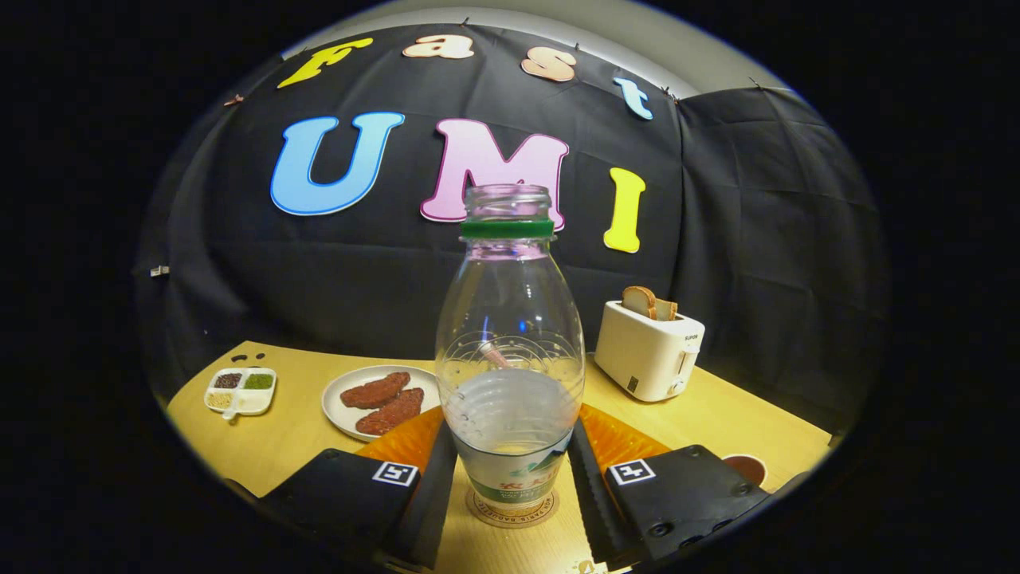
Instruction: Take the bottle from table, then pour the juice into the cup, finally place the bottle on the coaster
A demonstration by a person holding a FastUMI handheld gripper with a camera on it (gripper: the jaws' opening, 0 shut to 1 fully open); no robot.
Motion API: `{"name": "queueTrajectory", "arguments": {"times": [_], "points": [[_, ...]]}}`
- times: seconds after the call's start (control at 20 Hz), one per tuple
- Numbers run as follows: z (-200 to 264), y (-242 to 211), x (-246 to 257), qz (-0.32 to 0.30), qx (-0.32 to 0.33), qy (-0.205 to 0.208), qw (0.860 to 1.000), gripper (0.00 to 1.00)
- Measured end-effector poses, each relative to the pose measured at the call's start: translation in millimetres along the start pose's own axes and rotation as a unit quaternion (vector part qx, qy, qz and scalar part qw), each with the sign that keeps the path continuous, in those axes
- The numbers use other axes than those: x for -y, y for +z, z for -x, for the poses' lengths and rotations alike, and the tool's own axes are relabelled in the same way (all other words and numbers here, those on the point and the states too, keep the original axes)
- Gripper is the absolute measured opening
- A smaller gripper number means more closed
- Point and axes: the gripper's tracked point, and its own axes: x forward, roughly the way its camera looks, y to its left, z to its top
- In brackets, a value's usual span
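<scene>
A clear bottle [508, 351] is seen upright at the centre of the frame, standing on a round coaster [511, 510] on the yellow wooden counter [279, 438]. The bottle is uncapped, with a green ring around its neck, and a little pale liquid is held in its lower part above a label band. The gripper [510, 486] is placed around the bottle's base, at the bottom centre of the frame. The two fingers [434, 486] are set apart by about the bottle's width, one on each side of the base and close against it; whether both are pressing on the bottle cannot be told, as the contact lines are hidden by the bottle's curve.

To the lower right, beyond the right finger, part of a cup [745, 466] with dark contents is seen on the counter. In the right middle of the frame a white toaster [649, 351] stands with two slices of bread [648, 303] sticking up from it. Left of the bottle, a white plate [339, 399] carrying two brown patties [382, 401] is seen. Further left, near the counter's edge, a small white divided dish [241, 391] holds dark, green and pale grains in separate compartments.
</scene>
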Motion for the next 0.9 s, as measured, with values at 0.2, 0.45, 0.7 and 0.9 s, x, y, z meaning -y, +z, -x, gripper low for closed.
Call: {"name": "queueTrajectory", "arguments": {"times": [0.2, 0.45, 0.7, 0.9], "points": [[-18, -21, 1, -0.027, -0.023, -0.002, 0.999, 0.72], [-26, -41, 4, -0.034, -0.046, -0.01, 0.998, 0.73], [-25, -48, 5, -0.048, -0.053, -0.016, 0.997, 0.76], [-25, -49, 4, -0.054, -0.058, -0.016, 0.997, 0.78]]}}
